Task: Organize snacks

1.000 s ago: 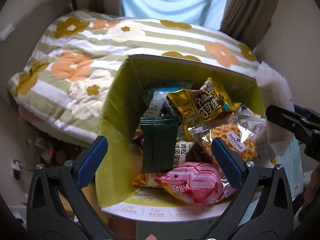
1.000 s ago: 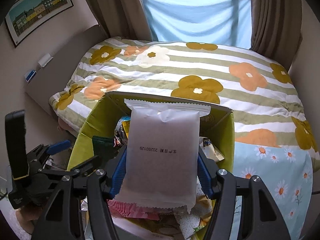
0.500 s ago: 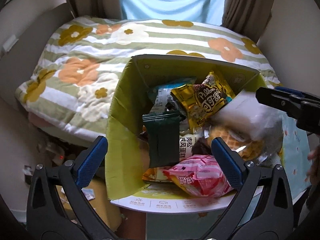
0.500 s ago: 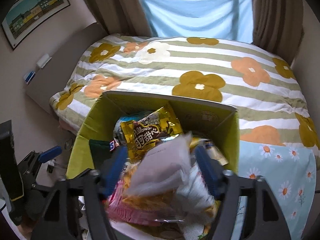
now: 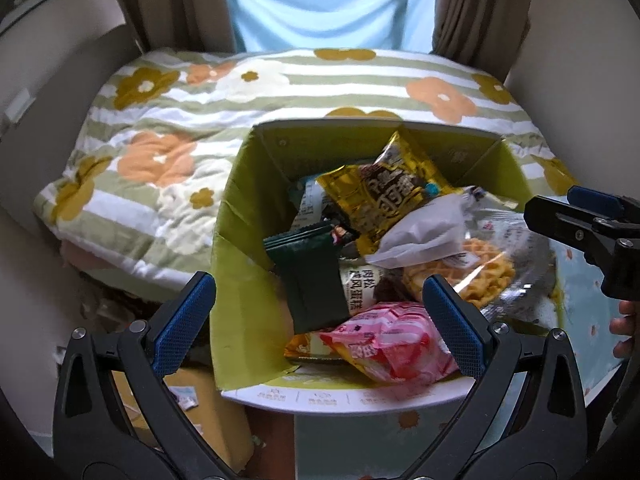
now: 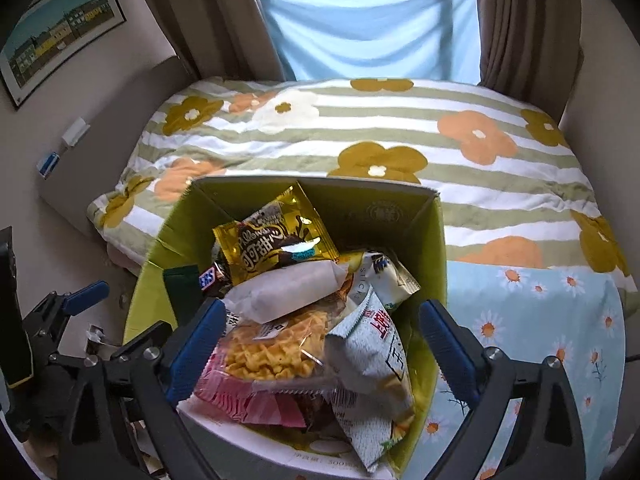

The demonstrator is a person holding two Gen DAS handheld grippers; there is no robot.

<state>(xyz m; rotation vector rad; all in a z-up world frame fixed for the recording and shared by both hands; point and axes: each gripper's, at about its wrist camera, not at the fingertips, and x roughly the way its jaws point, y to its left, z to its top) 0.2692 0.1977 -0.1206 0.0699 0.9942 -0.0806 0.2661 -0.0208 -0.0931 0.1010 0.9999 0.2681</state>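
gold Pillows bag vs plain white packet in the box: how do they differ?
The gold Pillows bag is shiny, printed foil; the white packet is matte and shows no print. The gold bag leans up near the box's far wall; the white packet lies across the pile in front. Both are sealed snacks in the box.

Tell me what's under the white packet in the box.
The white packet lies on the waffle bag and against the gold snack bag. Anything deeper beneath it is covered.
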